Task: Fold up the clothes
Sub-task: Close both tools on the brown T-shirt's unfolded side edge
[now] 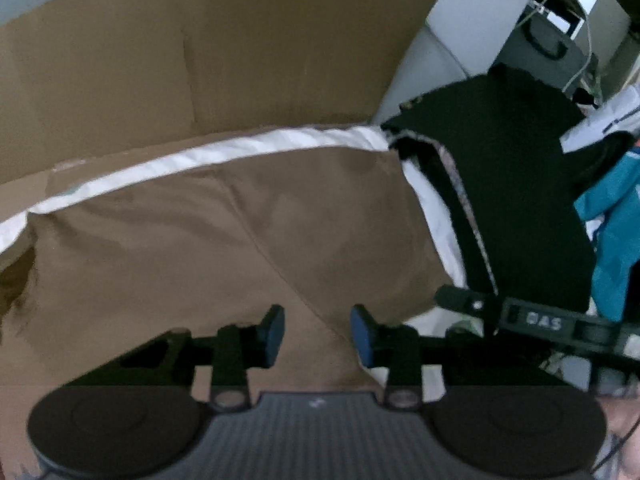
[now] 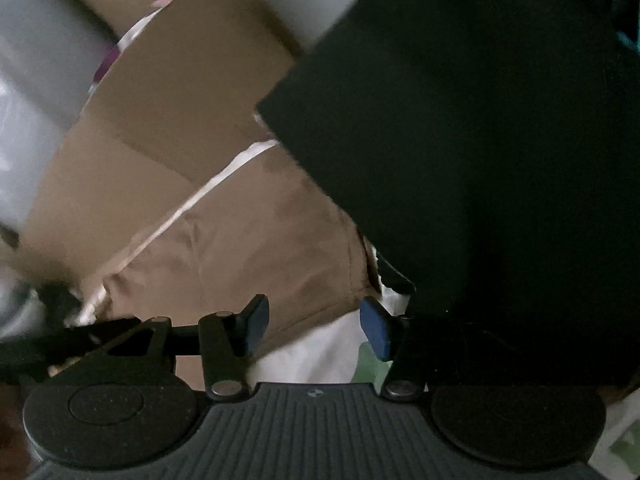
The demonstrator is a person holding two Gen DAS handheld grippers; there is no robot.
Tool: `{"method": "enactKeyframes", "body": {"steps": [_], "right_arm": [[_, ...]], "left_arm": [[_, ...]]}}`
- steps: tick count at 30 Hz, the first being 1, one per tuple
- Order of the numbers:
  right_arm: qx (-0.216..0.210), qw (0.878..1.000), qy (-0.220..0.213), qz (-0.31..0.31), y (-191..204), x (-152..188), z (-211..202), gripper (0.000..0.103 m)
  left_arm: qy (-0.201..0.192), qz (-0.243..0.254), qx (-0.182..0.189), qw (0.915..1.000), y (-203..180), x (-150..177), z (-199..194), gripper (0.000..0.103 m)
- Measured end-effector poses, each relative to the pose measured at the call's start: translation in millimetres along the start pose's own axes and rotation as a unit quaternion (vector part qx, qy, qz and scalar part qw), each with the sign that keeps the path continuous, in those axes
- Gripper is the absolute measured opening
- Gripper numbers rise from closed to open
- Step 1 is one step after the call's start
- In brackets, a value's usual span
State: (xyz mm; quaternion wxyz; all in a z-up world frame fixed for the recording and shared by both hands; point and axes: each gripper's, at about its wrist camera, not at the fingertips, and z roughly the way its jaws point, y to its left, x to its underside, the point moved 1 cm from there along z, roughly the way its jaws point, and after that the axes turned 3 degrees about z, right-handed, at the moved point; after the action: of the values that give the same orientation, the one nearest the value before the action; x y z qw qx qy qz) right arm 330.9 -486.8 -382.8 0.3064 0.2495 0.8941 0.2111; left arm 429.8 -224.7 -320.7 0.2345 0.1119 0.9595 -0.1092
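Observation:
A brown garment (image 1: 224, 240) lies spread flat on a white sheet (image 1: 224, 148). My left gripper (image 1: 318, 336) hangs close over the garment's near part. Its blue pads (image 1: 274, 334) stand apart, with a seam of the brown cloth showing in the gap and nothing pinched. In the right wrist view my right gripper (image 2: 314, 326) is over the brown garment's (image 2: 248, 240) near corner, where it meets the white sheet (image 2: 320, 352). Its pads (image 2: 376, 328) are also apart, with no cloth gripped. The right gripper's black body (image 1: 552, 324) shows in the left wrist view at the right.
A big cardboard sheet (image 1: 200, 52) stands behind the garment. A black garment (image 1: 520, 184) lies to the right, also filling the right wrist view (image 2: 480, 140). Teal clothing (image 1: 616, 232) is at the far right, with grey furniture and cables (image 1: 552, 40) beyond.

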Motion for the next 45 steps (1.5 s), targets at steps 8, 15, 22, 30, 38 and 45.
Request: {"method": "enactKeyframes", "body": {"steps": [8,15,22,30,38,45], "right_arm": [[0.001,1.0,-0.007,0.01,-8,7,-2,0.054],[0.002,0.999,-0.004,0.043,-10,10,9,0.054],[0.012,0.998,-0.01,0.068,-13,10,17,0.017],[-0.021,0.997,-0.037,0.067,-15,13,-2,0.004],[-0.022,0.994,-0.026,0.1,-23,27,0,0.045],[-0.036,0.991,-0.041,0.123,-27,32,7,0.048]], "left_arm": [[0.002,-0.006,0.006,1.0,5,6,18,0.039],[0.014,-0.01,0.006,0.9998,14,13,30,0.028],[0.034,-0.034,0.009,0.9988,22,20,42,0.013],[0.048,-0.035,0.01,0.9982,26,31,51,0.013],[0.049,-0.035,0.013,0.9981,28,33,54,0.013],[0.049,-0.045,0.021,0.9976,33,32,54,0.013]]}}
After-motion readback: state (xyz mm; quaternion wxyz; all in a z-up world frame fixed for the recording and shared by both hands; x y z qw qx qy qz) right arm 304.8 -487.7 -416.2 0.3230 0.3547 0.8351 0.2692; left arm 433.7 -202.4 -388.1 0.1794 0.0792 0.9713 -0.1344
